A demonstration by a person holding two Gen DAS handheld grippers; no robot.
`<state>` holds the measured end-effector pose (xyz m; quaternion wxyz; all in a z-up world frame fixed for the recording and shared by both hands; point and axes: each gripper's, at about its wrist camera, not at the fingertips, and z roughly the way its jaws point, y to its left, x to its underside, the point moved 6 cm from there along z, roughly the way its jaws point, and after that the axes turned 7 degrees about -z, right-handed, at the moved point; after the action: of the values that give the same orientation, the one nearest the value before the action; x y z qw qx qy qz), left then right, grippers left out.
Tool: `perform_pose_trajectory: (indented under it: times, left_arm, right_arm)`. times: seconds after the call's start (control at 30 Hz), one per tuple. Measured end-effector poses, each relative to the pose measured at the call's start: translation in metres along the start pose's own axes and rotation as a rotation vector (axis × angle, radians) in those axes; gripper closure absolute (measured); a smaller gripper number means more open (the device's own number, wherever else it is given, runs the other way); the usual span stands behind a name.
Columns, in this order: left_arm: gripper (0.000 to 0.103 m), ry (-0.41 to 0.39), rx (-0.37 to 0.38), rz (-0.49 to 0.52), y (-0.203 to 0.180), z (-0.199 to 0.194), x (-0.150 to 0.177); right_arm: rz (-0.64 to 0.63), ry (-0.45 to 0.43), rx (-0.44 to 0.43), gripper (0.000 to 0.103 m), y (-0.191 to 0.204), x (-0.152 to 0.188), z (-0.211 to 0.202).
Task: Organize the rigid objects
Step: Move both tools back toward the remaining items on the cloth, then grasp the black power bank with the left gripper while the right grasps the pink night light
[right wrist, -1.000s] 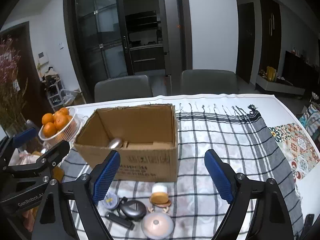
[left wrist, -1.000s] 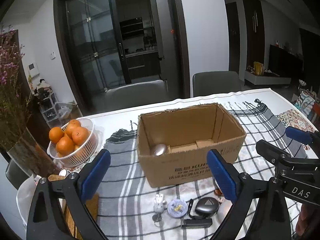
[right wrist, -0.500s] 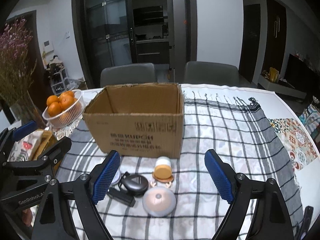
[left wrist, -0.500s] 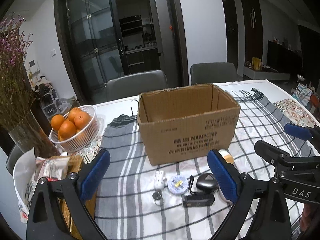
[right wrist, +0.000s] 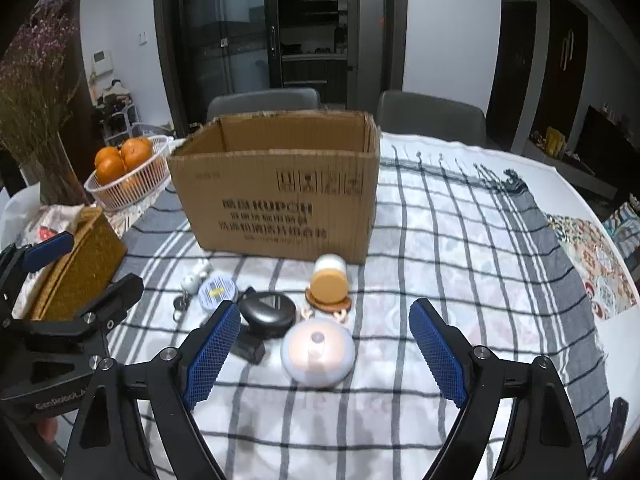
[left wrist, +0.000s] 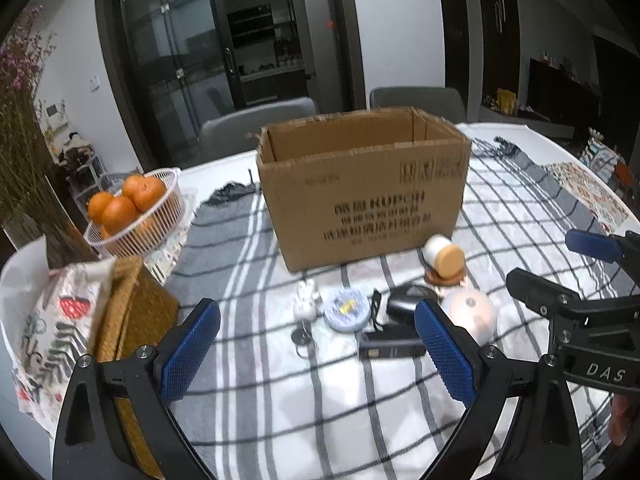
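Both tongs stand wide with nothing between their blue pads, hovering side by side over the near part of the bench (right wrist: 472, 208), which is covered by a grey and white checked cloth (right wrist: 460, 248). Just ahead of the left tongs (left wrist: 316, 344) lies a cluster of small things: a small white figurine on a key ring (left wrist: 306, 302), a round pale-blue tin (left wrist: 345, 311) just to its right, and a black rectangular gadget (left wrist: 390, 349) close to the left tongs' right-hand pad. Ahead of the right tongs (right wrist: 324, 340), between its pads and slightly towards the left one, sits a pale domed round object (right wrist: 318, 350); a black oval case (right wrist: 267, 312) lies just beyond the left-hand pad, touching or nearly touching the dome. A little farther off, a white jar with a tan lid (right wrist: 329, 278) lies on its side on a round wooden coaster (right wrist: 328, 303). Beyond all of these stands an open cardboard box (right wrist: 280, 196) with printed lettering on its near wall, its inside hidden from both views. Off to the left of the left tongs are a woven basket (left wrist: 132, 312), a white wire bowl of oranges (left wrist: 136, 216) and dried flowers in a vase (left wrist: 24, 152). Two grey chairs (right wrist: 264, 102) stand past the far edge.
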<state>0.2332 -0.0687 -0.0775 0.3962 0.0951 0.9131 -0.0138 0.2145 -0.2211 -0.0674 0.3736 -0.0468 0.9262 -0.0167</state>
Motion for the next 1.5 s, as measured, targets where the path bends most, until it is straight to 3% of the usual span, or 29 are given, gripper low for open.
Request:
perform_pose_trajectory:
  times: [0.63, 1.07, 1.5]
  left_arm:
    - [0.004, 0.126, 0.087, 0.035, -0.016, 0.046, 0.054]
    - [0.004, 0.192, 0.159, -0.014, -0.032, 0.077, 0.063]
    - [0.006, 0.215, 0.156, -0.049, -0.041, 0.100, 0.059]
  right_arm:
    - [0.002, 0.109, -0.064, 0.016, 0.004, 0.035, 0.042]
    - [0.073, 0.197, -0.122, 0.016, 0.000, 0.046, 0.077]
    - [0.142, 0.271, -0.147, 0.016, 0.001, 0.052, 0.106]
